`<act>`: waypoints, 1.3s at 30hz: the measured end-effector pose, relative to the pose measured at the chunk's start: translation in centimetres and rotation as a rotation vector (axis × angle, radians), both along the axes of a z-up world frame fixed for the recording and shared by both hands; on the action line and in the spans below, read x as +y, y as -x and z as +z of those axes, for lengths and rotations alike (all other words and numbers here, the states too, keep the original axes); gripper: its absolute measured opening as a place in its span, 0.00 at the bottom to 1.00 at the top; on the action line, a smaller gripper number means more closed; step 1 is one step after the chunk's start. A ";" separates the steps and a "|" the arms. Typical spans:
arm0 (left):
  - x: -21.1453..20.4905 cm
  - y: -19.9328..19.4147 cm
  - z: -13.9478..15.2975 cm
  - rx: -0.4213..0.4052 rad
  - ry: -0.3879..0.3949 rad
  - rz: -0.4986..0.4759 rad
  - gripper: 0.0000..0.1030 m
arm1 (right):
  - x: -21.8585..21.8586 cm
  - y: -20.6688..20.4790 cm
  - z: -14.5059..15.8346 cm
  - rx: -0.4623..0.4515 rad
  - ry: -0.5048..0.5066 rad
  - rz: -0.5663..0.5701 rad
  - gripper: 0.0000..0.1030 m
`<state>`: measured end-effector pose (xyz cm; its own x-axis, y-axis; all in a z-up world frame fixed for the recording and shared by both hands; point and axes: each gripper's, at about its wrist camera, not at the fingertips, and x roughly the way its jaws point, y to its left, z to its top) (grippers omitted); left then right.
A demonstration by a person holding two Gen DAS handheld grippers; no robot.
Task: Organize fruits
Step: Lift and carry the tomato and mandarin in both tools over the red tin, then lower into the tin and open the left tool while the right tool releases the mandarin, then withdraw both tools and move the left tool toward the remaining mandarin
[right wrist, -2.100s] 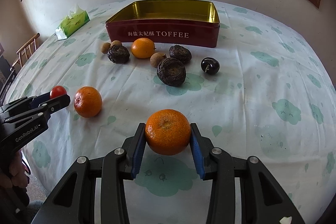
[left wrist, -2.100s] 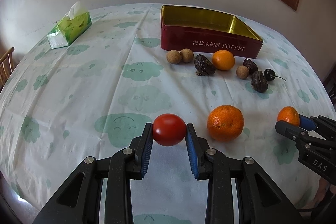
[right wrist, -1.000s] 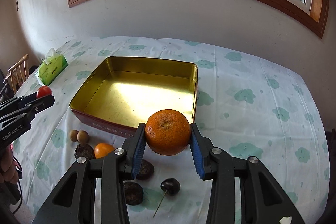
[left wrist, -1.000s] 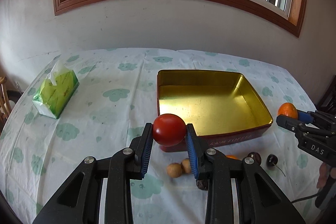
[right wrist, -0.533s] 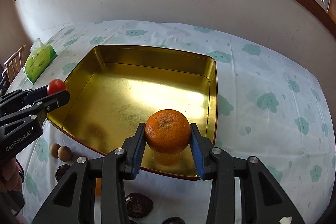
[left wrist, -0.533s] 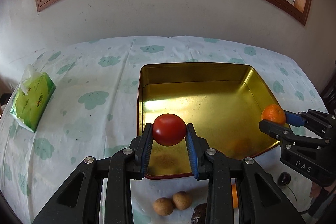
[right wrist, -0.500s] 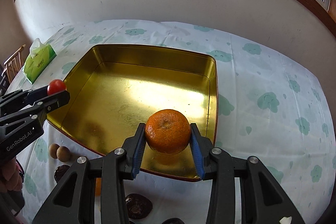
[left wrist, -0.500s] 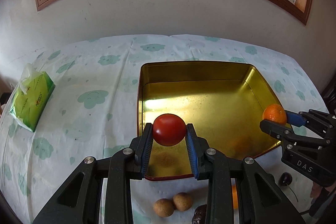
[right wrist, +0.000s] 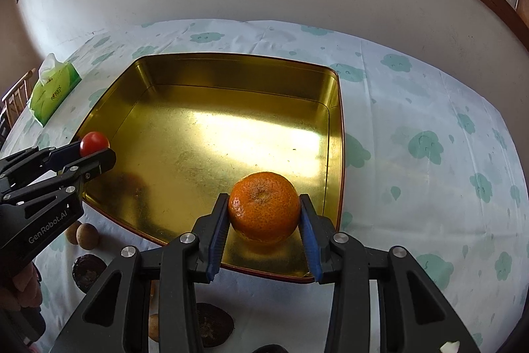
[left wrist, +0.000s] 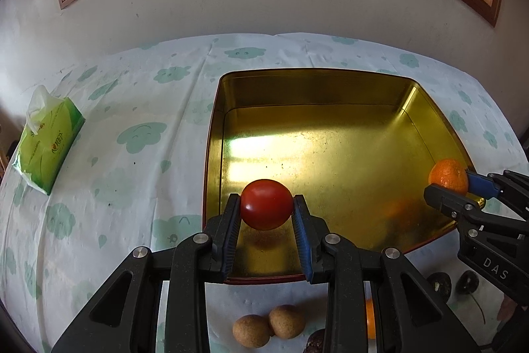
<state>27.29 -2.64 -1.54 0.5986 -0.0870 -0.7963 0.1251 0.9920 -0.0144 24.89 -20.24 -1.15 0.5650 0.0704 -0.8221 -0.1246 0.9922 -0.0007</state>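
1. Tin [left wrist: 228, 108] lying directly beneath and ahead of both grippers: a gold-lined, red-sided box sitting on the bench [left wrist: 132, 108], with nothing inside it yet. This is the relation the coming move depends on, since each fruit appears to be hanging just inside the tin's near rim, above the bare gold floor.

2. The left gripper [left wrist: 266, 222] is pinching a red tomato [left wrist: 266, 209] between its blue pads, jaws narrow. The tomato is hovering over the near left part of the tin, its reddish reflection showing on the metal just below.

3. The right gripper [right wrist: 264, 222] is clamping an orange mandarin [right wrist: 264, 207], jaws a little wider to fit it. The mandarin is hanging over the near right corner of the tin, close to the right wall.

4. Both grippers are pointing steeply downward, well apart from each other, one at each side of the tin. Neither fruit appears to be touching the floor, though the gap is hard to judge.

5. Other fruits are waiting on the bench behind and below the grippers, outside the tin's near wall: two small brown round ones [left wrist: 267, 328], some dark wrinkled ones [right wrist: 211, 328] and a dark cherry [left wrist: 469, 282].

6. A green tissue pack [left wrist: 46, 144] is lying far off to the left.
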 end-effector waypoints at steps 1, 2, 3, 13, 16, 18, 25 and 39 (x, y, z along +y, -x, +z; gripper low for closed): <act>0.0 0.1 0.0 -0.001 -0.003 0.001 0.31 | 0.0 0.1 0.0 0.000 0.001 -0.001 0.37; 0.0 0.1 0.0 -0.002 -0.009 0.003 0.31 | 0.0 0.1 0.0 0.000 0.001 -0.003 0.36; -0.1 0.2 0.0 -0.004 -0.016 0.002 0.31 | 0.1 0.1 0.0 0.000 -0.001 -0.004 0.37; -0.2 0.2 0.0 -0.005 -0.039 0.002 0.31 | 0.1 0.4 0.0 0.000 -0.006 -0.006 0.38; -0.3 0.2 -0.1 -0.007 -0.041 0.001 0.32 | 0.0 0.4 0.1 0.000 -0.021 -0.007 0.39; -0.3 0.3 -0.1 -0.005 -0.042 0.001 0.32 | -0.1 0.5 0.2 -0.002 -0.031 -0.006 0.42; 0.0 1.1 0.4 -0.004 -0.026 -0.002 0.34 | -0.2 1.6 1.7 -0.038 -0.023 -0.004 0.46; 0.3 8.7 4.2 -0.071 -0.018 -0.013 0.39 | -0.5 9.4 4.1 -0.096 -0.043 -0.028 0.48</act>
<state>18.62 -2.31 2.65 0.6526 -0.0814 -0.7533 0.1381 0.9903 0.0126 15.45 -20.69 2.97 0.6430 0.0874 -0.7609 -0.0983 0.9947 0.0312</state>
